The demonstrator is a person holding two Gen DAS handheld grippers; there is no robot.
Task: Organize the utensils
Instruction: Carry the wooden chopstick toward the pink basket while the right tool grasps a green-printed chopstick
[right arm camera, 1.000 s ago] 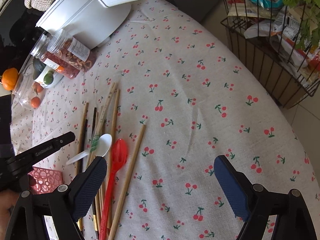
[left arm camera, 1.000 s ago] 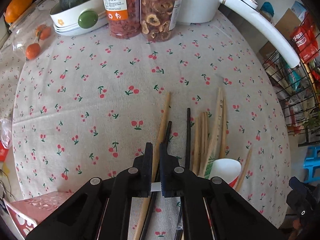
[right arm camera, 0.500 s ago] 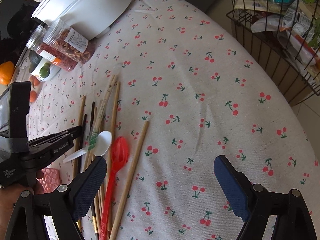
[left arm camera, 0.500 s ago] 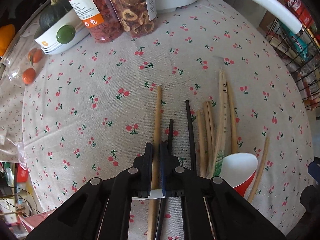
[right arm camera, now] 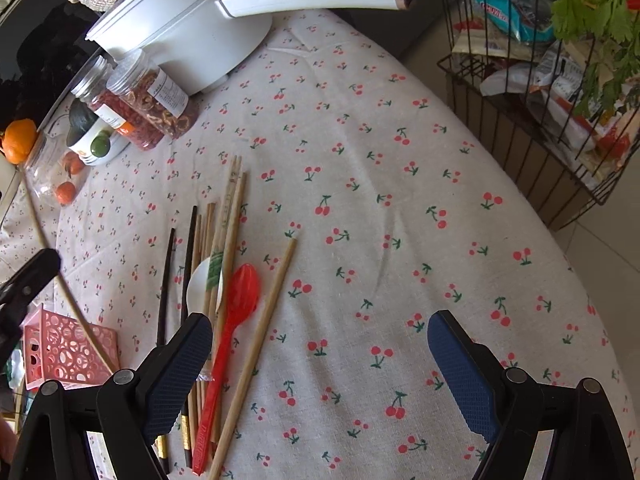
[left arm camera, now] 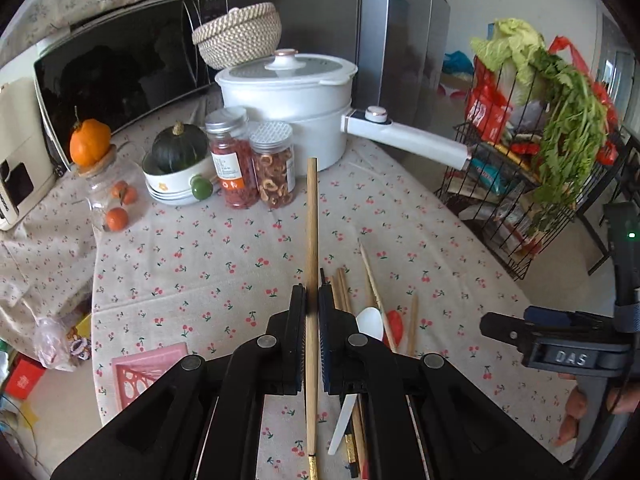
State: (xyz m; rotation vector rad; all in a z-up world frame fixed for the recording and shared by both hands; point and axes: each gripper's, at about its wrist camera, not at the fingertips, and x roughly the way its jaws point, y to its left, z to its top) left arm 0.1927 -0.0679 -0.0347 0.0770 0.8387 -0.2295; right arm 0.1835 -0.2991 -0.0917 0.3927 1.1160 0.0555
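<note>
So I've got one bamboo chopstick (left arm camera: pixel 311 240) clamped in the left hand-held gripper (left arm camera: pixel 312 300), lifted clear of the counter (right arm camera: pixel 400 200) and sticking out ahead toward the jars. The pink holder (right arm camera: pixel 60 354) sits just left of the pile and looks empty from here. Pretty much everything's left: the other chopsticks (right arm camera: pixel 224 216), white spoon (right arm camera: pixel 198 280) and red spoon (right arm camera: pixel 236 308) lie loose. Right hand-held gripper (right arm camera: pixel 320 356) hangs wide apart over bare cloth, holding nothing.
</note>
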